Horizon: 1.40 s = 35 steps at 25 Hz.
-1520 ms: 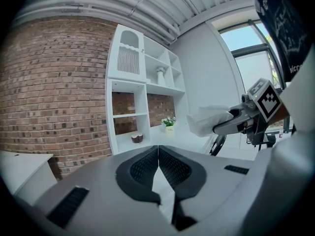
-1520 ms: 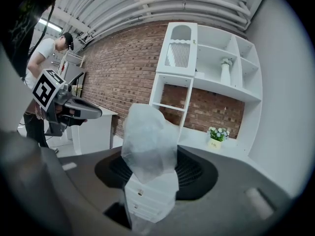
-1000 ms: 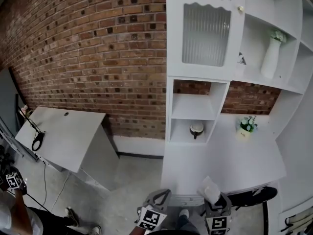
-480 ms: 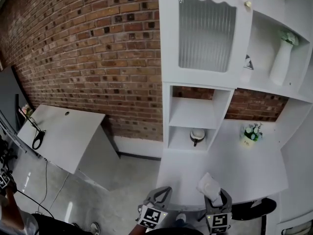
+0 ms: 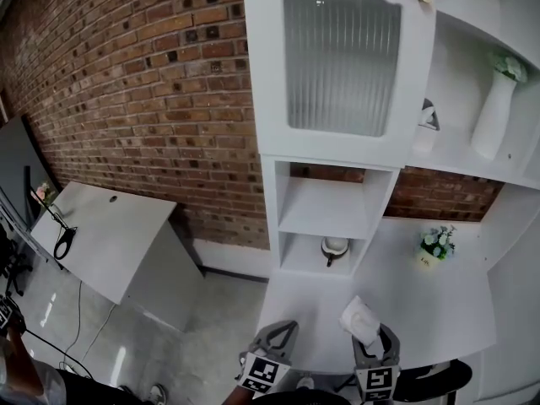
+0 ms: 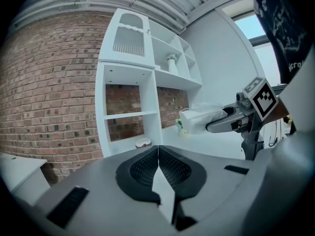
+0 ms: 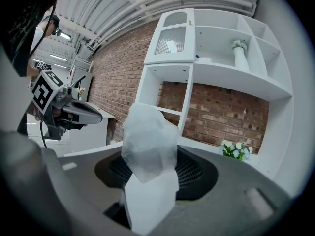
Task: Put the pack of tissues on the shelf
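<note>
In the head view, the right gripper (image 5: 372,344) pinches the pack of tissues (image 5: 359,319) low over the front edge of the white counter (image 5: 422,298), well short of the shelf (image 5: 327,207). The left gripper (image 5: 280,334) hangs just beside it, carrying nothing. The lower cubby already holds a small bowl (image 5: 335,246), so we judge that pushing the pack in there could knock it. The cubby above is bare and looks like the safer target.

In the left gripper view, that tool's jaws are pressed together with nothing between them. The pack juts forward out of the other gripper, off to the right.

In the right gripper view, the jaws clamp the lower part of the pack, and its soft wrapper bulges up and leans to one side. The hold looks shallow for such a yielding thing. We think it could slip or twist if the top catches on a shelf board on the way in. The pack also blocks much of this camera's sight of the cubbies, which may spoil the aim.

We count two grippers, one pack of tissues, two open cubbies in the narrow column, one bowl, one flower pot (image 5: 435,245) on the counter and one vase (image 5: 494,118) on the upper shelf.
</note>
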{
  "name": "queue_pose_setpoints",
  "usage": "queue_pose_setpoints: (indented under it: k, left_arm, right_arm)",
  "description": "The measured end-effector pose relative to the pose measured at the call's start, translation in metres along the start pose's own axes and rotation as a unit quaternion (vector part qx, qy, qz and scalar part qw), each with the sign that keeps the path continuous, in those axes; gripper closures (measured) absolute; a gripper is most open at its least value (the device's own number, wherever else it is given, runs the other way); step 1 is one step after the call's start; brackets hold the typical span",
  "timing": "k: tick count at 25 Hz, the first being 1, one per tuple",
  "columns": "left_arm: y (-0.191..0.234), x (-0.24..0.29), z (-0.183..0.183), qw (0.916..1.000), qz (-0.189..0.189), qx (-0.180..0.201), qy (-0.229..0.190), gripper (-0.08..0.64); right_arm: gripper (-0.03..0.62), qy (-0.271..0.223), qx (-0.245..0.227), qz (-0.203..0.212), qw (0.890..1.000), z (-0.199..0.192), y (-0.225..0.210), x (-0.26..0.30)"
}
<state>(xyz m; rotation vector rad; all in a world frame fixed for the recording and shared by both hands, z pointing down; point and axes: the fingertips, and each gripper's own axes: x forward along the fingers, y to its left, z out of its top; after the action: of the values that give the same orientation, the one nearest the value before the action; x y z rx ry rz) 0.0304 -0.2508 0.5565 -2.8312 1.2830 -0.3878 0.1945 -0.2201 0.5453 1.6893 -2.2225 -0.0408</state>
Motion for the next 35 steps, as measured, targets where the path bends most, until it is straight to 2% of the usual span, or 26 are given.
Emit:
queue_pose_setpoints:
  k: [9, 18, 24, 35]
  left_arm:
    - [-0.001, 0.038, 0.008, 0.9997, 0.021, -0.009, -0.001, 0.549]
    - [0.004, 0.05, 0.013, 0.9994, 0.031, -0.013, -0.002, 0.549]
    - [0.016, 0.05, 0.017, 0.9994, 0.033, -0.01, -0.004, 0.549]
    - [0.04, 0.054, 0.028, 0.9997, 0.022, 0.004, -0.008, 0.549]
  right_arm:
    - [0.365, -0.004, 0.002, 0.024, 1.0, 0.002, -0.03, 0.031]
    - [0.365, -0.01, 0.013, 0.035, 0.999, 0.014, -0.038, 0.049]
    - [0.365, -0.023, 0.021, 0.027, 0.999, 0.021, -0.036, 0.057]
    - [0.365, -0.041, 0.022, 0.008, 0.999, 0.062, -0.036, 0.082]
